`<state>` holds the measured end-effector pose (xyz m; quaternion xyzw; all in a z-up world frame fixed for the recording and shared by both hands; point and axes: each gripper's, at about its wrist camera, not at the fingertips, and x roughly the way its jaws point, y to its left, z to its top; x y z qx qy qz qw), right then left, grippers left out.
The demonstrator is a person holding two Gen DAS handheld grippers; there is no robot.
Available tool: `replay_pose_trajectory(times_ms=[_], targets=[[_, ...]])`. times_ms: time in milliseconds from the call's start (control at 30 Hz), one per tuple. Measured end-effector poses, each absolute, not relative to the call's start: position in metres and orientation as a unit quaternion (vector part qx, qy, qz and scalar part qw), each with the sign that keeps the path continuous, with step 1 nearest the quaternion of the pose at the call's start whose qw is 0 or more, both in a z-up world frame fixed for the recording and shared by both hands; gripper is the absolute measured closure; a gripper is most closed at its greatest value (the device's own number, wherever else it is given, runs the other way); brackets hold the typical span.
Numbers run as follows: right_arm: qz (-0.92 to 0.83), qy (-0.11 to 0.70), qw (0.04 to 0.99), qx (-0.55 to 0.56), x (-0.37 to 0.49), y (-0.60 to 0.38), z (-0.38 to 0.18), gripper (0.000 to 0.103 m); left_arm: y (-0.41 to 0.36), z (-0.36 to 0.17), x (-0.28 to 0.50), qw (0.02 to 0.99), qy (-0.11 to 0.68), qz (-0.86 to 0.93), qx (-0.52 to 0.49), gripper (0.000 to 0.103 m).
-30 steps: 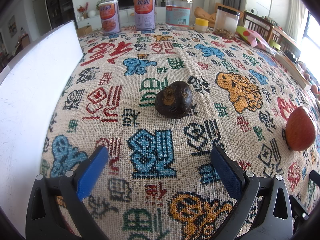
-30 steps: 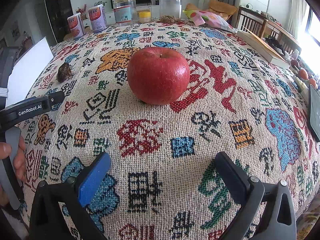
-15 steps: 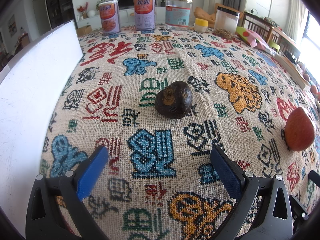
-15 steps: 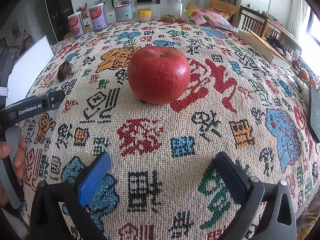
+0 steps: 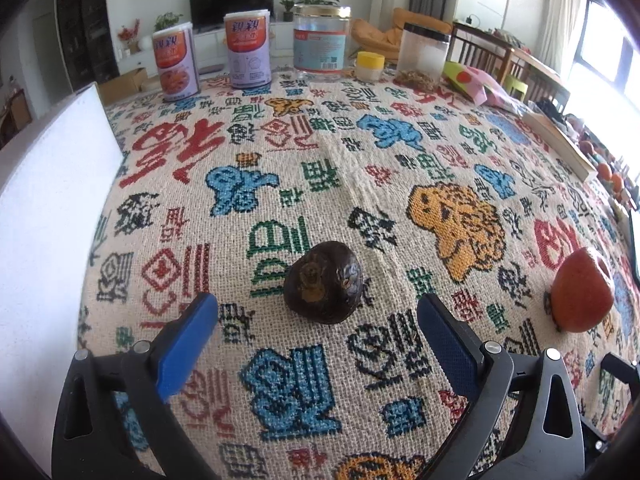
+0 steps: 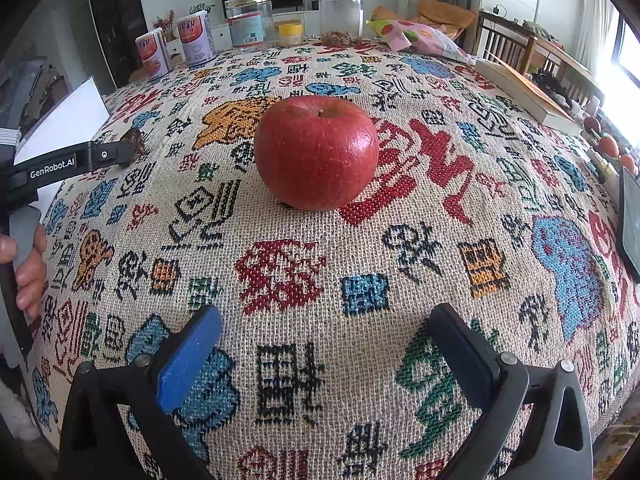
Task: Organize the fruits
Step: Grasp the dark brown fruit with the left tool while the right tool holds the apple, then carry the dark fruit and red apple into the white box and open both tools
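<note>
We have sorted nothing yet: apple [image 6: 316, 158] and dark fruit [image 5: 323, 282] lie loose on the tabletop [image 5: 360, 168], left hand-held gripper [image 5: 316, 330] just narrowing around nothing, right hand-held gripper [image 6: 326, 344] wide and empty

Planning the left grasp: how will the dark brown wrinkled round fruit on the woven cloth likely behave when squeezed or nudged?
The dark brown wrinkled round fruit looks lumpy and slightly flattened, so it probably wobbles rather than rolls far. Its glossy patches hint that the skin may be a bit slick. The coarse woven tablecloth should damp sliding. The left gripper stands open just short of it and has just been closing slightly.
</note>
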<state>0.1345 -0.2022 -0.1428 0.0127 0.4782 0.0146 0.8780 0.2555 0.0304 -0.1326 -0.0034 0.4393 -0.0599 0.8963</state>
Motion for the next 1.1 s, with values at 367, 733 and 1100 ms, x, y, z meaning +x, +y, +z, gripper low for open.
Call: replay_pose_trajectory(times_ms=[367, 733, 1100], targets=[[0.070, 0.442, 0.885, 0.130, 0.162, -0.252, -0.105, 0.002, 0.044, -0.119, 0.227, 0.901, 0.428, -0.045, -0.055, 0.064], [0.076, 0.585, 0.807, 0.021, 0.249, -0.210, -0.118, 0.034, 0.054, -0.074, 0.159, 0.882, 0.446, -0.089, -0.123, 0.064], [0.277, 0.487, 0.827, 0.048, 0.201, -0.085, 0.014, 0.034, 0.193, 0.070, 0.056, 0.894, 0.356, -0.106, -0.249, 0.064]])
